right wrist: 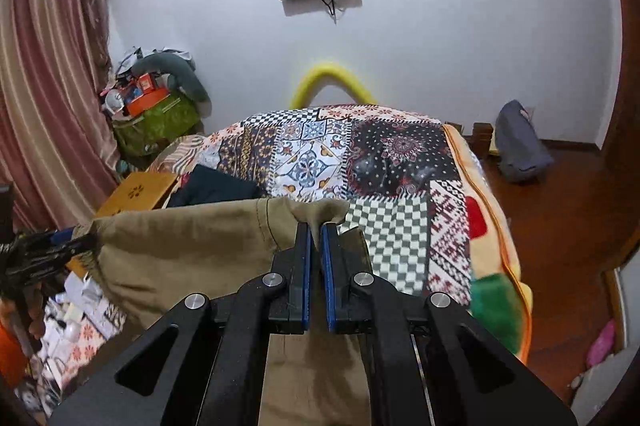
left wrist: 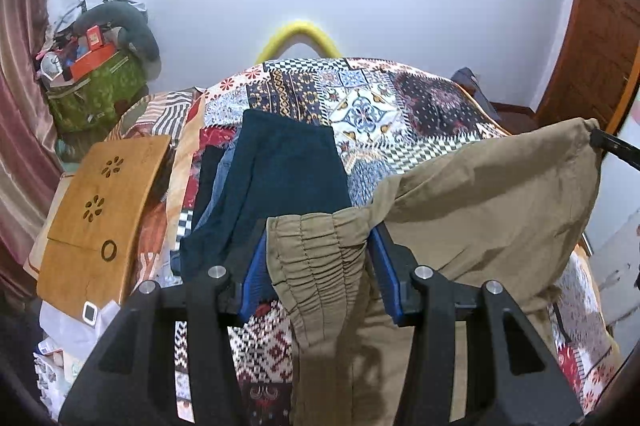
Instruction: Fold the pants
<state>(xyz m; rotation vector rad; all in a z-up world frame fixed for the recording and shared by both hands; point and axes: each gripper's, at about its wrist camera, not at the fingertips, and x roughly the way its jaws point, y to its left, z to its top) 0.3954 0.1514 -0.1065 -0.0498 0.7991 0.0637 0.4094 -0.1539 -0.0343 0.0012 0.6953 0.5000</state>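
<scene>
Both tongs grip khaki pants (left wrist: 492, 185) | left tongs (left wrist: 318, 262) waistband | right tongs (right wrist: 317, 226) hem

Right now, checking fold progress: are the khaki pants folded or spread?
Spread: the khaki pants hang stretched between left gripper and right gripper, above the bed.

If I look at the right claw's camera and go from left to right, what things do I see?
Pink curtain → green bag piled with clutter → wooden lap desk → khaki pants → right claw → patchwork blanket → grey bag on the floor.
</scene>
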